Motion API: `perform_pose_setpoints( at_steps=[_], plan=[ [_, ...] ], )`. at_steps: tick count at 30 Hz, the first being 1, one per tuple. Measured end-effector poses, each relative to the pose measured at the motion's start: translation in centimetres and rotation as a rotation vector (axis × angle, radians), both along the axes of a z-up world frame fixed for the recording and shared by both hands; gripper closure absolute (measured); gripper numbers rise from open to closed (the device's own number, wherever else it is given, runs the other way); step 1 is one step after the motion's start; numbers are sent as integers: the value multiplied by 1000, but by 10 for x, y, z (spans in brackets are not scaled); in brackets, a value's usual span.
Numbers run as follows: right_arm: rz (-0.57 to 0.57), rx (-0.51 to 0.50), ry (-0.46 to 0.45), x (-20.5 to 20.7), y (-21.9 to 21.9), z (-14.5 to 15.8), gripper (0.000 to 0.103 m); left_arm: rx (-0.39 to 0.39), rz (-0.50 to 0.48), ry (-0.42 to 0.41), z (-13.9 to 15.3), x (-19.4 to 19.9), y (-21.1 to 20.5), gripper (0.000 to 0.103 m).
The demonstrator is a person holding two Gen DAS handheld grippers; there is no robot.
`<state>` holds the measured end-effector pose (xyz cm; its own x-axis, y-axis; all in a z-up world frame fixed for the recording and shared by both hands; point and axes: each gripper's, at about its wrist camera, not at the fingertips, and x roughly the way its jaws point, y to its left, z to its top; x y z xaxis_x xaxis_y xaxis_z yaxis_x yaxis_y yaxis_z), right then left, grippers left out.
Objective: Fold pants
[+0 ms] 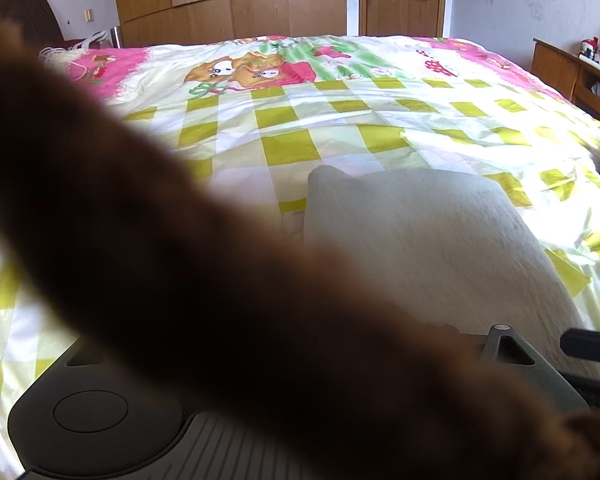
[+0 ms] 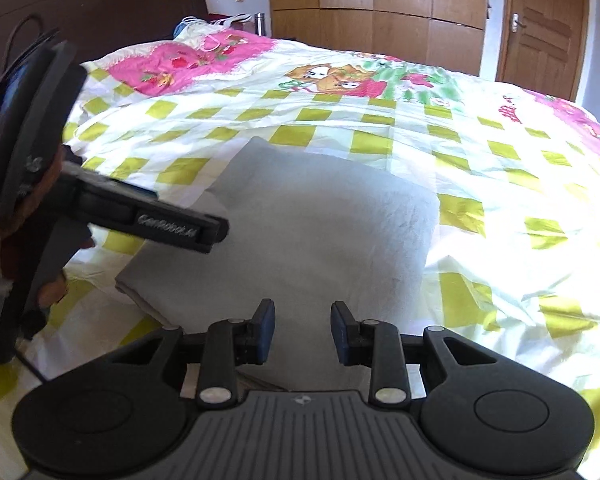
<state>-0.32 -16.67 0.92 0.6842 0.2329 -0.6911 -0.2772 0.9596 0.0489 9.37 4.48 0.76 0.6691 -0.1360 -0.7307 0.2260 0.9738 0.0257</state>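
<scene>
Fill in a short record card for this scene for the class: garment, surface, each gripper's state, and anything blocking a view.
garment: grey pants, folded into a compact stack, lying flat
surface: bed with checked yellow-green quilt
right gripper: jaws open, empty, over the near edge of the pants
left gripper: beside the pants; jaws cannot be judged
obstruction: blurred brown sleeve covers much of the left wrist view

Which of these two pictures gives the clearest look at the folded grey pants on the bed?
The right wrist view: the folded grey pants lie unobstructed beyond the open right tool. In the left wrist view, a blurred brown shape covers much of the frame, leaving only part of the pants visible.
</scene>
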Motion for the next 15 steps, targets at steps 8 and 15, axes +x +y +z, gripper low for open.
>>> perform_pose_setpoints(
  at_steps=[8, 15],
  plan=[
    [-120, 46, 25, -16, -16, -4, 58, -22, 15, 37, -1, -57, -7, 13],
    [-116, 26, 5, -32, -12, -6, 57, -2, -2, 22, -2, -78, -21, 13]
  ],
)
